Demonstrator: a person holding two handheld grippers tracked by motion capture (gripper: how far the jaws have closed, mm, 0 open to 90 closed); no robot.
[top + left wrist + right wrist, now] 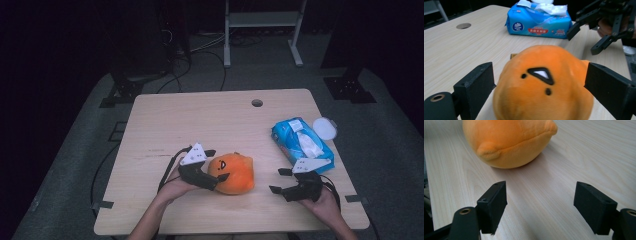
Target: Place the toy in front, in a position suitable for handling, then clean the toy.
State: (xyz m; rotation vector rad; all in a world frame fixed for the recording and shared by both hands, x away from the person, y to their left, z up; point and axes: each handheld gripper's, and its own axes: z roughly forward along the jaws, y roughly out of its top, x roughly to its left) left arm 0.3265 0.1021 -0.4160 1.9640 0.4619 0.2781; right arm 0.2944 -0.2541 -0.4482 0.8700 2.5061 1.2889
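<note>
Left gripper [216, 164], jaws wide apart, flanks the round orange plush toy [234, 172] without pressing; right gripper [280, 181] rests open near the tabletop's [165, 125] front edge.

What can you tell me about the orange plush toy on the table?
The orange plush toy is round, soft and fuzzy, with a black triangular mouth and small dot eyes stitched on. It lies on the wooden table, near the front edge. The left tongs stand open around it, pads apart from its sides.
</note>
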